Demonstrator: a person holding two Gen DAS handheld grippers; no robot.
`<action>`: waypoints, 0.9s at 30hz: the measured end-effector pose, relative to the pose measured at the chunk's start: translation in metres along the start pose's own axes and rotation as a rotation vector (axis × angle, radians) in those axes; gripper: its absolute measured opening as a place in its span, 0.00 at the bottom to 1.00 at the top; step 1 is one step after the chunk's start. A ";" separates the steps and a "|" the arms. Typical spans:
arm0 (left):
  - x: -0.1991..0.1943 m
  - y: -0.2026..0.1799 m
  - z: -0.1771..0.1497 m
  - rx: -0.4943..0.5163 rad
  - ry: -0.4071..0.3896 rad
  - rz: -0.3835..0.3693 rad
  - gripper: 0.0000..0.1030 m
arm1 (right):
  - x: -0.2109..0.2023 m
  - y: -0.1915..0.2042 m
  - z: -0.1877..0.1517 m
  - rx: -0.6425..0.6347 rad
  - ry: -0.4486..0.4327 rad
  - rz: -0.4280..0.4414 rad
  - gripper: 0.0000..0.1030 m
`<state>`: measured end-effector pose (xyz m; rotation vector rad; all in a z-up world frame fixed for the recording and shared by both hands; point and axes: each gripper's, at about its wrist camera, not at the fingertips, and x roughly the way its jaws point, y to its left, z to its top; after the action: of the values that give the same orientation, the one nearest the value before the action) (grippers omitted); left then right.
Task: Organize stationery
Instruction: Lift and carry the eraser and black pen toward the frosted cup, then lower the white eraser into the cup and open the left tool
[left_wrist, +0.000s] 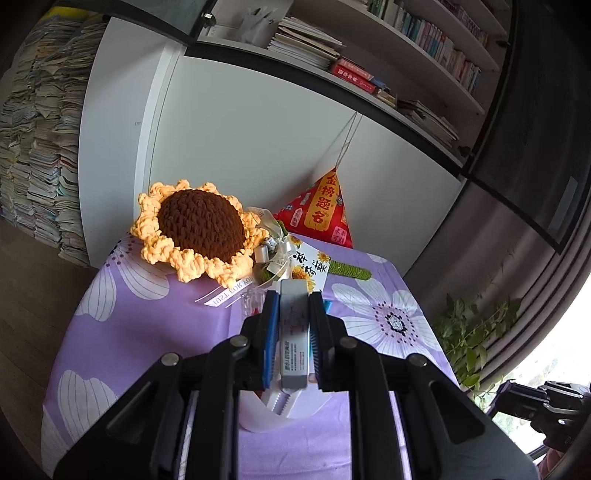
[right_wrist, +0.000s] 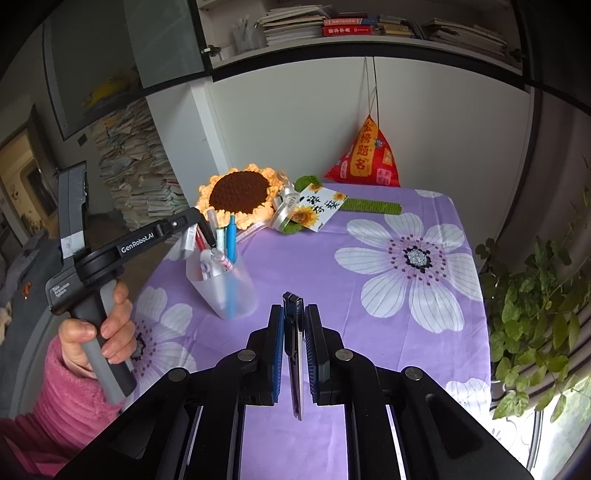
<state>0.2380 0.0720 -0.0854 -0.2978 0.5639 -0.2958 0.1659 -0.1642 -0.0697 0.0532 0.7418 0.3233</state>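
Translucent pen cup (right_wrist: 223, 286) upright – pens inside (purple cloth)

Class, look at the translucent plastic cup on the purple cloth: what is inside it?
The translucent plastic cup holds upright pens, blue, red and white among them. Their lower ends blur behind the frosted wall, so an exact count is impossible.

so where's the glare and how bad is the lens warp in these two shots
Left wrist view: daylight blows out the window at lower right; shelves bow strongly. Right wrist view: glare only at the lower right corner, the tablecloth evenly lit, the shelf edge curved, dark vignette in the corners.

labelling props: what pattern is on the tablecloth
Purple tablecloth with large white flowers; clearest in the right wrist view.
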 end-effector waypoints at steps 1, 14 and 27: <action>0.000 0.000 0.000 0.001 -0.001 0.001 0.14 | -0.001 0.000 0.000 -0.001 -0.001 -0.001 0.11; -0.019 -0.009 -0.004 0.097 0.010 0.026 0.14 | -0.001 0.005 0.000 -0.007 0.003 0.002 0.11; -0.003 -0.008 -0.031 0.164 0.108 0.084 0.23 | -0.005 0.011 0.007 0.001 -0.019 0.023 0.11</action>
<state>0.2164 0.0596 -0.1055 -0.0994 0.6529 -0.2761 0.1644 -0.1551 -0.0591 0.0654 0.7228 0.3436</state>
